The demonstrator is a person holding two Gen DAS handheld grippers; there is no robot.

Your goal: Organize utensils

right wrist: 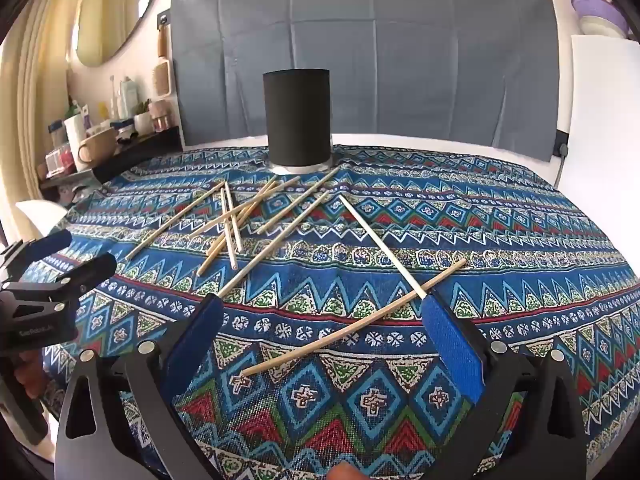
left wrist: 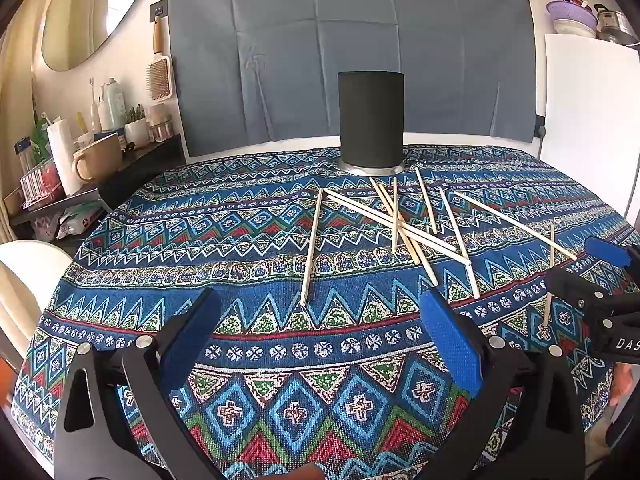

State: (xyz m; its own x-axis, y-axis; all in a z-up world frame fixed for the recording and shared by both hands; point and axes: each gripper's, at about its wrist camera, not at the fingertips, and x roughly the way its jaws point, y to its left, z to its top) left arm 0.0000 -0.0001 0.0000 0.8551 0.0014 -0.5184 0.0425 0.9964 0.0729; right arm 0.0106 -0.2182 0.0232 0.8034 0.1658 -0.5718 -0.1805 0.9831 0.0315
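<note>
- Plainly, the left claw [left wrist: 320, 332] is held wide open over the near edge of the desk [left wrist: 120, 280], with nothing gripped.
- The right claw [right wrist: 320, 336] is spread open too; a curved stick [right wrist: 352, 320] lies between its fingers, ungripped.
- Loose chopsticks [left wrist: 392, 220] are scattered mid-desk, before the black holder [left wrist: 371, 120] at the far edge.

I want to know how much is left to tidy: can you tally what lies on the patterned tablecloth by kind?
Wooden chopsticks: 10
Black cylindrical holder: 1
Total: 11
</note>
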